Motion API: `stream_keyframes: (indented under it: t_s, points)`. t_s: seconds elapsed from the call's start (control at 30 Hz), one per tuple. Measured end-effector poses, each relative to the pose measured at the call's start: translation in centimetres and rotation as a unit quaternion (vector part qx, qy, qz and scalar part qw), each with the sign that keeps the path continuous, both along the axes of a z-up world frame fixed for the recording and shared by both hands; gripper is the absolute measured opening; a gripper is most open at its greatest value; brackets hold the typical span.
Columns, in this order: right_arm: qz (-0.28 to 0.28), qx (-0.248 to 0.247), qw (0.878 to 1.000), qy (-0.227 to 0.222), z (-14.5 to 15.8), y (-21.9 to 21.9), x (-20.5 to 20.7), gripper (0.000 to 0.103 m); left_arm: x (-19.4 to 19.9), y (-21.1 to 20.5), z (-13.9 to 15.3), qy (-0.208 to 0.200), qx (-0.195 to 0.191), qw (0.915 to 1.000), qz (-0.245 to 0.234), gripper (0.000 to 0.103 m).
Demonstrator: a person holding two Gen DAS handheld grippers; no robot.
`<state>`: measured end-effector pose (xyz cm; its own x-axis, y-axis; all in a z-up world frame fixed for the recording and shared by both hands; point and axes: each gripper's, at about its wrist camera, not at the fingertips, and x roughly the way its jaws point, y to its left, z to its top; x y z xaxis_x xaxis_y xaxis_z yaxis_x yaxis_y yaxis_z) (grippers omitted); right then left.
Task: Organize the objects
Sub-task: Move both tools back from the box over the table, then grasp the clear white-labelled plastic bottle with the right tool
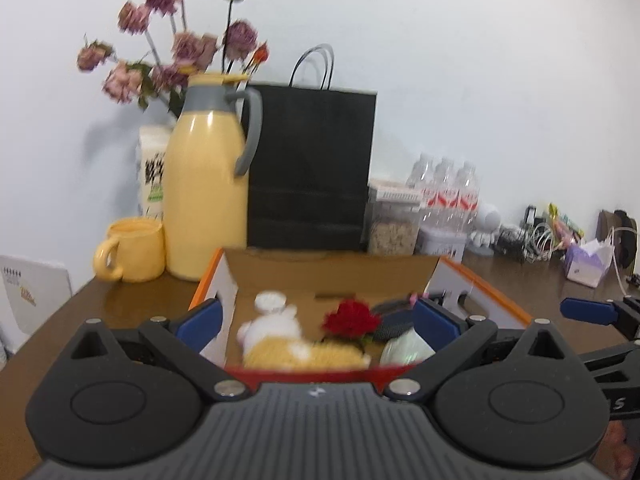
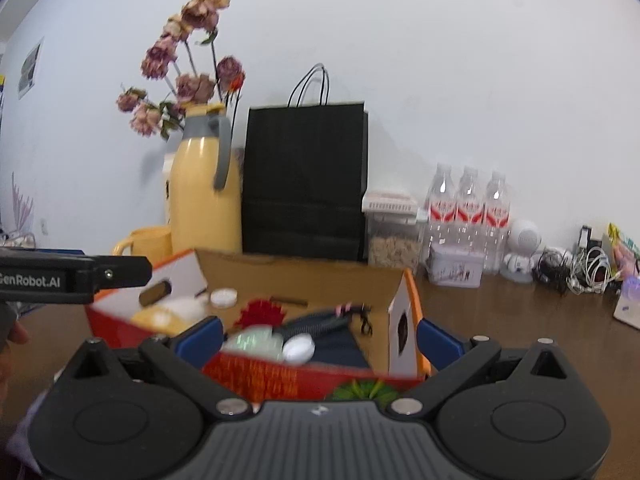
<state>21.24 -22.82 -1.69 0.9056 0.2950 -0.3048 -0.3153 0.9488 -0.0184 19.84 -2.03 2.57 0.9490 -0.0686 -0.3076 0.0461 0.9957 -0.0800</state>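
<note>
Brown worktop [image 1: 120,304], box [image 1: 336,276] holding a plush [image 1: 280,340] and red flower [image 1: 352,320]; left gripper [image 1: 316,320] and right gripper [image 2: 320,332] hover, jaws wide, empty.

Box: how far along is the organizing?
Looks mostly done: the cardboard box already holds a plush toy, red flower and hairbrush. Both hand-held grippers, left and right, are open, holding nothing. What's left is unclear.
</note>
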Motion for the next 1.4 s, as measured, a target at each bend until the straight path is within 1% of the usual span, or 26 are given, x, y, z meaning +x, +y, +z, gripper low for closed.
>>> stream_keyframes:
  t_s: [0.07,0.23,0.3,0.4,0.6,0.7,0.77,0.93,1.03,1.2,1.23,1.3,1.37,1.4]
  points:
    - [0.006,-0.002,1.0,0.01,-0.7,-0.1,-0.6,0.103,-0.3,0.5,-0.8,0.015,0.004,0.9999,0.003,0.103]
    - [0.017,-0.009,0.999,0.031,-2.0,-0.3,-2.1,0.103,-1.7,1.3,-2.1,0.028,0.016,0.9995,0.001,0.103]
    - [0.028,-0.011,0.999,0.046,-2.5,-0.4,-2.4,0.103,-1.9,1.6,-2.9,0.044,0.019,0.9988,-0.006,0.103]
    - [0.045,-0.009,0.997,0.066,-3.0,-0.4,-2.7,0.103,-1.9,2.1,-3.9,0.074,0.019,0.997,0.0,0.103]
    - [0.049,-0.03,0.994,0.09,-4.0,0.2,-3.5,0.103,-2.5,3.8,-4.4,0.087,-0.006,0.9962,0.006,0.103]
    - [0.043,-0.033,0.994,0.099,-4.4,0.4,-3.4,0.103,-2.7,4.1,-4.4,0.087,-0.014,0.9961,0.006,0.103]
    - [0.034,-0.023,0.994,0.102,-4.4,0.4,-3.2,0.103,-2.7,4.0,-4.4,0.085,-0.016,0.9962,0.004,0.103]
    - [0.002,0.001,0.993,0.117,-4.5,0.7,-1.8,0.103,-2.7,4.0,-4.4,0.085,-0.016,0.9962,0.003,0.103]
    - [-0.024,0.004,0.993,0.119,-4.5,1.3,-1.3,0.103,-2.7,4.0,-4.4,0.085,-0.017,0.9962,0.005,0.103]
    - [-0.051,0.002,0.991,0.127,-4.8,2.1,-0.6,0.098,-2.8,4.1,-4.3,0.082,-0.02,0.9964,0.005,0.103]
    - [-0.055,0.001,0.99,0.13,-4.8,2.2,-0.4,0.095,-2.8,4.1,-4.3,0.081,-0.02,0.9965,0.006,0.103]
    - [-0.062,-0.001,0.989,0.137,-4.9,2.4,-0.1,0.093,-2.9,4.1,-4.3,0.079,-0.021,0.9966,0.006,0.103]
    - [-0.065,-0.002,0.988,0.142,-5.1,2.6,0.2,0.086,-2.9,4.1,-4.3,0.079,-0.022,0.9966,0.006,0.103]
    - [-0.065,-0.003,0.987,0.145,-5.1,2.7,0.3,0.085,-2.9,4.1,-4.3,0.079,-0.022,0.9966,0.006,0.103]
